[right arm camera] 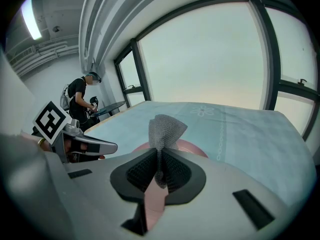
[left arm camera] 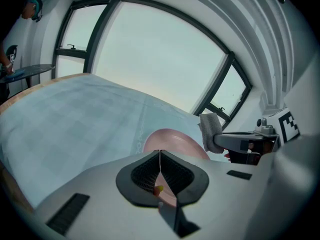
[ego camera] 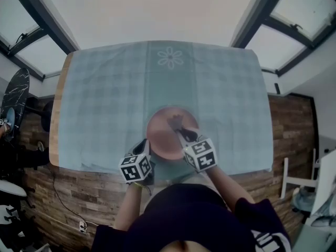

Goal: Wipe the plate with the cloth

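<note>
Pinching the cloth (right arm camera: 165, 129), the right hand-held gripper (right arm camera: 159, 156) sits over the plate (ego camera: 160, 138); the left hand-held gripper (left arm camera: 160, 159) clamps its rim.

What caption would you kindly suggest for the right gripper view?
Right tool shut on the grey cloth, pink plate just beyond.

open tablecloth (ego camera: 105, 93) spreads wide on every side of the plate (ego camera: 164, 140).

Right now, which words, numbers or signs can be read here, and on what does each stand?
No text can be read.
Left cube and right cube: black-and-white square markers only, no letters.
Sleeve: white print, cut off by the picture's edge, unreadable.
Tablecloth: a flower motif, no words.
</note>
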`<state>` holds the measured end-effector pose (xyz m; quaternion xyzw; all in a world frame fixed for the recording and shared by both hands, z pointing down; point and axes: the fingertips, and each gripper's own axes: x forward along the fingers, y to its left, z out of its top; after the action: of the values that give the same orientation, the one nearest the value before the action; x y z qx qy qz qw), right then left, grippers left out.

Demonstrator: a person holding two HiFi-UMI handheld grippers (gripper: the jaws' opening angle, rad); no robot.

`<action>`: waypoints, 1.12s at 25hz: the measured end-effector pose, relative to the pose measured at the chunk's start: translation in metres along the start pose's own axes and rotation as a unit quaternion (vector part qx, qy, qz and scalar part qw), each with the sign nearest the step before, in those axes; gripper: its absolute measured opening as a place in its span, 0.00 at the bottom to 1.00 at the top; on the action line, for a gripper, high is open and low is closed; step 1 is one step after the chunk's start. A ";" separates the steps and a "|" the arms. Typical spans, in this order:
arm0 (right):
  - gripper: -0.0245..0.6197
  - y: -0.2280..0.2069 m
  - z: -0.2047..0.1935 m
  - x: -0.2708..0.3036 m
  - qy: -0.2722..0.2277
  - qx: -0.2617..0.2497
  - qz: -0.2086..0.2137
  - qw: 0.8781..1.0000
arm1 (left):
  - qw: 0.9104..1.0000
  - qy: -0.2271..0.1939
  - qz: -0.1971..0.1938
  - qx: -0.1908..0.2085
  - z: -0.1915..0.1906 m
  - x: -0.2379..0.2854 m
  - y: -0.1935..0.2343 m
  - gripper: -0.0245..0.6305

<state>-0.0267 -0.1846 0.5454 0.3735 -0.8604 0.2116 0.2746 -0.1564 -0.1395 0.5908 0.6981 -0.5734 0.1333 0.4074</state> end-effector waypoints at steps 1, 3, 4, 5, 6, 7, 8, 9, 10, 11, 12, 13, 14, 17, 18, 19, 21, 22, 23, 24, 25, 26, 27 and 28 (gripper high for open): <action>0.09 -0.003 -0.001 0.004 0.003 -0.001 -0.003 1.000 | 1.000 0.003 0.000 -0.001 0.000 0.003 0.002 0.06; 0.09 -0.010 -0.002 0.011 0.011 -0.004 -0.009 1.000 | 1.000 0.008 -0.004 -0.004 0.000 0.009 0.004 0.06; 0.09 -0.014 -0.003 0.014 0.017 -0.005 -0.012 1.000 | 1.000 0.012 -0.006 -0.005 -0.001 0.013 0.005 0.06; 0.09 -0.017 -0.004 0.017 0.022 -0.006 -0.016 1.000 | 1.000 0.017 -0.008 -0.005 -0.002 0.016 0.006 0.06; 0.09 -0.020 -0.005 0.021 0.026 -0.007 -0.018 0.999 | 1.000 0.021 -0.008 -0.006 -0.002 0.019 0.008 0.06; 0.09 -0.024 -0.006 0.024 0.029 -0.009 -0.021 0.999 | 1.000 0.025 -0.007 -0.006 -0.003 0.022 0.010 0.06; 0.09 -0.027 -0.007 0.028 0.032 -0.011 -0.025 0.999 | 1.000 0.029 -0.006 -0.005 -0.004 0.025 0.012 0.07; 0.09 -0.030 -0.007 0.032 0.036 -0.013 -0.030 0.999 | 0.999 0.033 -0.005 -0.005 -0.004 0.027 0.014 0.07; 0.09 -0.033 -0.009 0.035 0.042 -0.014 -0.035 0.998 | 0.999 0.036 -0.004 -0.006 -0.005 0.030 0.016 0.08; 0.09 -0.036 -0.010 0.038 0.049 -0.012 -0.038 0.998 | 0.999 0.040 -0.005 -0.006 -0.006 0.033 0.017 0.09; 0.09 -0.037 -0.010 0.041 0.055 -0.009 -0.040 0.998 | 0.999 0.043 -0.005 -0.007 -0.007 0.035 0.018 0.11; 0.09 -0.039 -0.011 0.044 0.061 -0.006 -0.042 0.997 | 0.999 0.047 -0.006 -0.007 -0.008 0.037 0.019 0.12; 0.09 -0.041 -0.013 0.047 0.066 -0.006 -0.045 0.997 | 0.999 0.050 -0.006 -0.008 -0.009 0.039 0.019 0.13; 0.09 -0.047 -0.018 0.059 0.082 -0.010 -0.050 0.995 | 0.998 0.060 -0.006 -0.012 -0.012 0.045 0.023 0.14; 0.09 -0.049 -0.020 0.062 0.088 -0.012 -0.051 0.995 | 0.998 0.063 -0.007 -0.014 -0.013 0.047 0.024 0.14; 0.09 -0.051 -0.022 0.066 0.094 -0.013 -0.053 0.994 | 0.998 0.065 -0.007 -0.018 -0.013 0.049 0.025 0.14; 0.09 -0.054 -0.025 0.073 0.105 -0.013 -0.057 0.993 | 0.998 0.067 -0.006 -0.021 -0.012 0.050 0.027 0.14; 0.09 -0.056 -0.026 0.075 0.109 -0.012 -0.059 0.992 | 0.997 0.068 -0.006 -0.022 -0.012 0.051 0.028 0.14; 0.09 -0.058 -0.028 0.078 0.113 -0.011 -0.060 0.992 | 0.997 0.069 -0.008 -0.022 -0.012 0.051 0.029 0.14; 0.09 -0.060 -0.030 0.080 0.117 -0.011 -0.062 0.991 | 0.997 0.071 -0.008 -0.021 -0.012 0.051 0.029 0.14; 0.09 -0.061 -0.031 0.082 0.121 -0.010 -0.064 0.991 | 0.997 0.072 -0.007 -0.018 -0.012 0.052 0.030 0.14; 0.09 -0.063 -0.033 0.084 0.125 -0.010 -0.066 0.990 | 0.997 0.073 -0.004 -0.015 -0.012 0.052 0.031 0.14; 0.09 -0.063 -0.034 0.086 0.128 -0.010 -0.067 0.989 | 0.997 0.075 -0.003 -0.012 -0.012 0.053 0.032 0.14; 0.09 -0.064 -0.035 0.087 0.131 -0.010 -0.067 0.989 | 0.997 0.077 -0.003 -0.011 -0.013 0.054 0.033 0.14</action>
<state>-0.0170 -0.2509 0.6373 0.3966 -0.7922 0.2309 0.4023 -0.1661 -0.1684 0.6481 0.6828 -0.5399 0.1793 0.4584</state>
